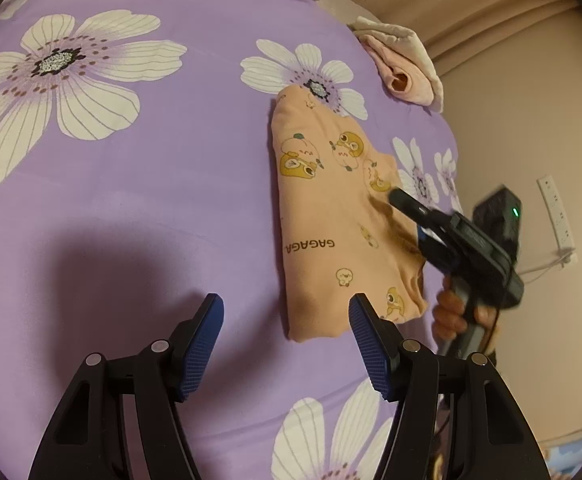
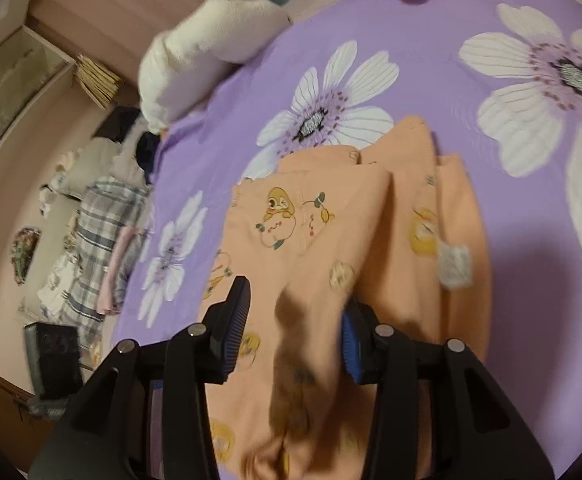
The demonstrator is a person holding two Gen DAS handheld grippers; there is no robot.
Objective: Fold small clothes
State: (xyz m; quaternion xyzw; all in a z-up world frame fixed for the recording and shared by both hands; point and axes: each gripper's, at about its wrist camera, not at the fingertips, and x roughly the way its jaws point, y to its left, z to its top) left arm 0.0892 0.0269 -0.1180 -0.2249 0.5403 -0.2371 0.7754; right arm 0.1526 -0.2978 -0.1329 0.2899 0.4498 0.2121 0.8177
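A small orange garment [image 1: 331, 216] with cartoon prints and "GAGAGA" lettering lies partly folded on the purple flowered bedspread [image 1: 131, 208]. My left gripper [image 1: 287, 344] is open and empty, just above the sheet at the garment's near left corner. My right gripper [image 1: 401, 196] reaches over the garment's right edge. In the right wrist view the right gripper [image 2: 295, 320] is open, and a raised fold of the orange garment [image 2: 331, 248] stands between its jaws; whether the pads touch it I cannot tell.
A pile of pink and cream clothes [image 1: 403, 64] lies at the bed's far edge. A white plush pillow [image 2: 211, 52] sits at another edge. Beyond the bed are plaid and other clothes [image 2: 99, 236] on the floor, and a wall socket [image 1: 557, 212].
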